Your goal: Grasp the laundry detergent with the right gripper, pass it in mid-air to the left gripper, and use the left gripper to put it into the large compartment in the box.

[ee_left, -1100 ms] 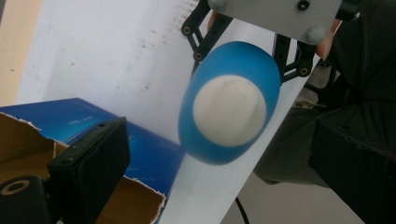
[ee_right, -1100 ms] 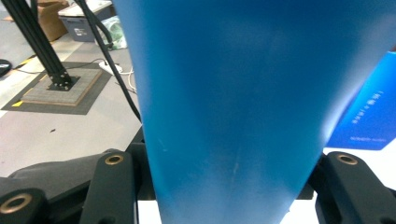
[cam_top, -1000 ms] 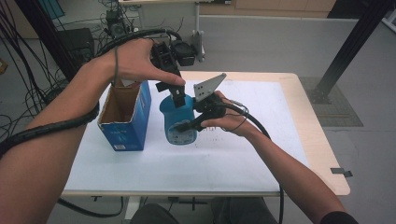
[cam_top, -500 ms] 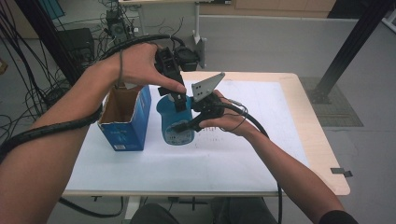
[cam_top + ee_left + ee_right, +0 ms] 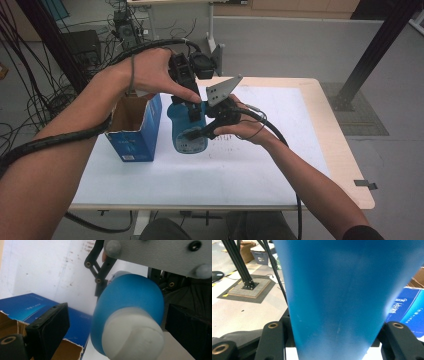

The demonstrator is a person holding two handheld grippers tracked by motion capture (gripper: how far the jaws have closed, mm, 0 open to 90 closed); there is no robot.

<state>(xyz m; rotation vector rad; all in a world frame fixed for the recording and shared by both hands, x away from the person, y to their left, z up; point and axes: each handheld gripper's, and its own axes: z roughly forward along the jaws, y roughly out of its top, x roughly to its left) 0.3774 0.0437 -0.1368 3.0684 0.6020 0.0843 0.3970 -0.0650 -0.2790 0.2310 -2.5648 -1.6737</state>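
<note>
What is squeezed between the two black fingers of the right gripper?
The blue plastic bottle; in the right gripper view the right gripper clamps its body.

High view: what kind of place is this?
Probably a lab or workshop set up for recording, not a home. A white-topped table stands on a bare grey floor, cable bundles hang at the left, and a black metal frame post stands on a floor plate.

In the right gripper view the blue bottle (image 5: pixel 337 297) is blurred and cut off at the top edge. The label print on the bottle (image 5: pixel 189 131) is too small to read in the high view
</note>
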